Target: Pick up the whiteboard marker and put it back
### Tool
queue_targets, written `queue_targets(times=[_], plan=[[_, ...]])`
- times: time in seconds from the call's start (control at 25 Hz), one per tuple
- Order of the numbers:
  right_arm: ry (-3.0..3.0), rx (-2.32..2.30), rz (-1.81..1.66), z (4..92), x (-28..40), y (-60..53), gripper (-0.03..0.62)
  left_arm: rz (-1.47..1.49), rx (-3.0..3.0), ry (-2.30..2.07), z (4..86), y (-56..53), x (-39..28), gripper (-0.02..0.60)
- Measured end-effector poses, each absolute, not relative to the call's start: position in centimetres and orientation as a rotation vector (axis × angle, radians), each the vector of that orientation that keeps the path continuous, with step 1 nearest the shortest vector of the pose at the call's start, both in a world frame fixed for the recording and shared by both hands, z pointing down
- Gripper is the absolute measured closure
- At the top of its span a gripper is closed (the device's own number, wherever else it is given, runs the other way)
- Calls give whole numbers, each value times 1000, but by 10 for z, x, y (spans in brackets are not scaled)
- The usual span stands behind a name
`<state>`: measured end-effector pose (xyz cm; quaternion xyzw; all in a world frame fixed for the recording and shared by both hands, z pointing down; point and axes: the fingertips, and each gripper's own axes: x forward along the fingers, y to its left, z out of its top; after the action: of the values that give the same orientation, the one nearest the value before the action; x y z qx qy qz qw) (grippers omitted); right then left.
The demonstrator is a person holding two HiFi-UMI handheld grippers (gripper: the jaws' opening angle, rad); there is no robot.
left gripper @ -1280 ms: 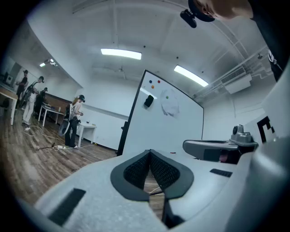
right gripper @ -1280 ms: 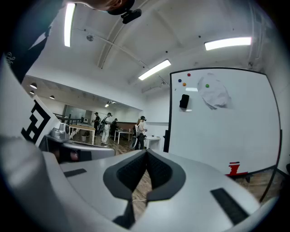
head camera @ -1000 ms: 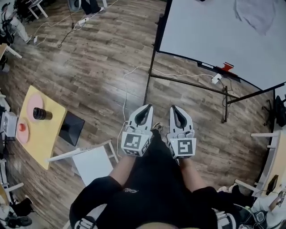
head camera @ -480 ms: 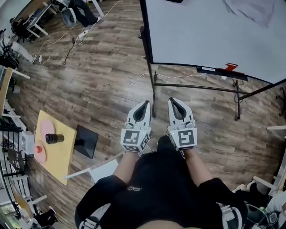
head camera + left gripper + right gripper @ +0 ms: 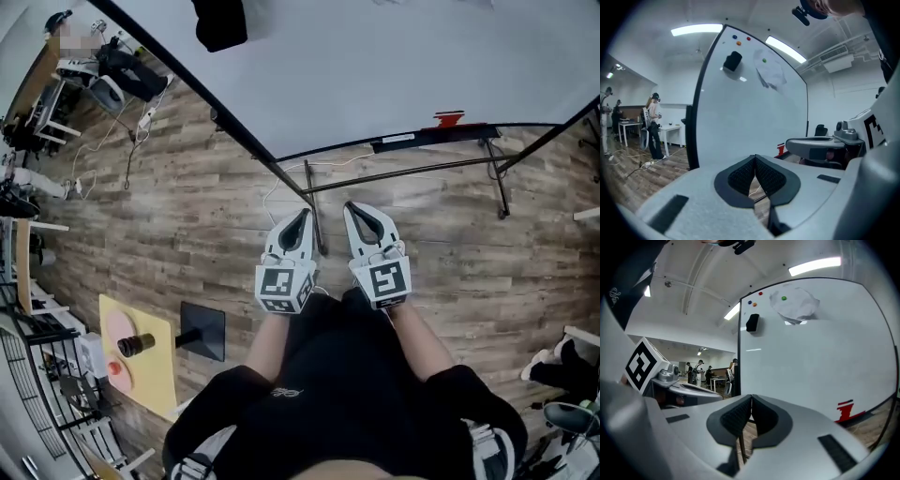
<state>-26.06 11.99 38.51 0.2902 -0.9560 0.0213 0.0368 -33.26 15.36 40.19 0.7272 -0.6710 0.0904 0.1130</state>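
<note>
The left gripper and right gripper are held side by side in front of the person, above the wood floor; each has its jaws pressed together on nothing; both face the whiteboard; a red thing sits at its tray; whether that is the marker cannot be told.

A: what's on the yellow table?
B: pink plate, dark cylinder at its edge. black square base on the wood floor just beside, white cable further off.
</note>
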Motion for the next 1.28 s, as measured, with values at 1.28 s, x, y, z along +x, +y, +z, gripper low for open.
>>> queue_targets(times=[1.28], plan=[[-2563,1369,310,441,-204,-35,591,881,2487,-1319,488,-58,-279,574]])
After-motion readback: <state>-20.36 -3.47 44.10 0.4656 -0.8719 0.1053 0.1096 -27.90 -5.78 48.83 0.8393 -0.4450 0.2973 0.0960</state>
